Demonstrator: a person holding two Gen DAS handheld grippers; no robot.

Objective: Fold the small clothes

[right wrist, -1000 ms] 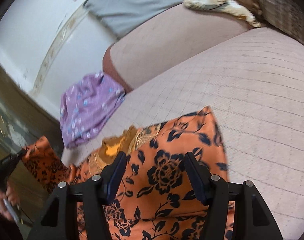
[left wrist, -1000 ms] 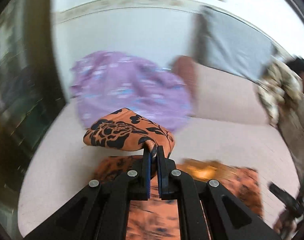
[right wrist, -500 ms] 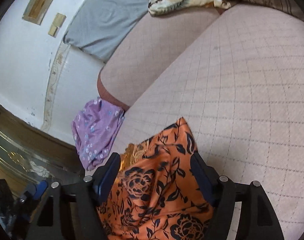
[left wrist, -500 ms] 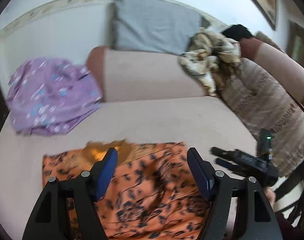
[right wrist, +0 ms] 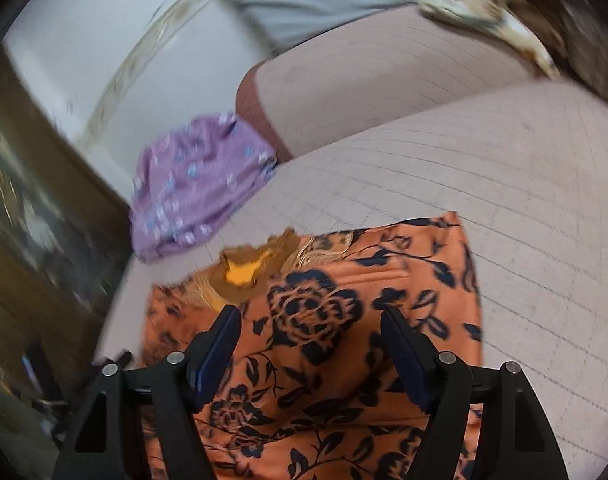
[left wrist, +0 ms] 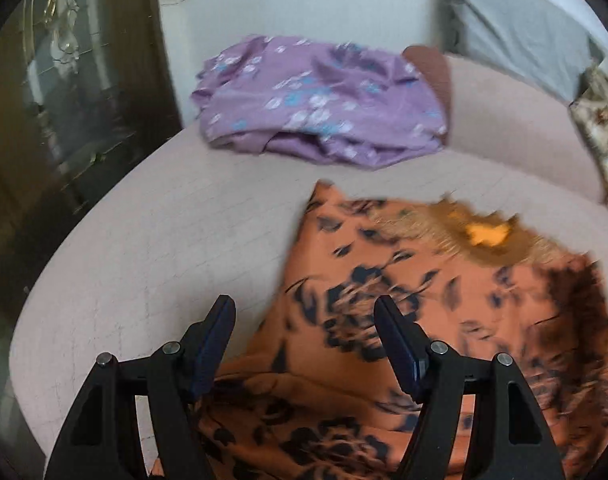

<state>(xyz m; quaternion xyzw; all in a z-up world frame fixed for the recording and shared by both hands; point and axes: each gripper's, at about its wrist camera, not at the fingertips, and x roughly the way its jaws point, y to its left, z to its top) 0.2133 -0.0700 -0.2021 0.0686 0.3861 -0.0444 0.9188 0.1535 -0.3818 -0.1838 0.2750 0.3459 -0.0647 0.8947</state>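
Observation:
An orange garment with a black flower print (left wrist: 443,312) lies flat on the pink sofa seat (left wrist: 164,248), its yellow-brown neck patch (left wrist: 487,236) at the far edge. My left gripper (left wrist: 303,300) is open low over the garment's left edge, with the cloth under its fingers and nothing pinched. In the right wrist view the same garment (right wrist: 423,280) spreads under my right gripper (right wrist: 309,310), which also stands open above the printed cloth just short of the neck patch (right wrist: 244,272). Neither gripper holds anything.
A crumpled purple flowered garment (left wrist: 323,104) lies at the seat's far left corner, also seen as purple cloth (right wrist: 192,184). A grey pillow (left wrist: 515,20) and a patterned cloth (left wrist: 599,120) sit on the backrest. A dark cabinet (left wrist: 64,80) stands left of the sofa.
My left gripper let go of the orange corner it was holding up, opened and sank to the garment's left edge. The garment now lies flat. My right gripper opened a little wider and shifted.

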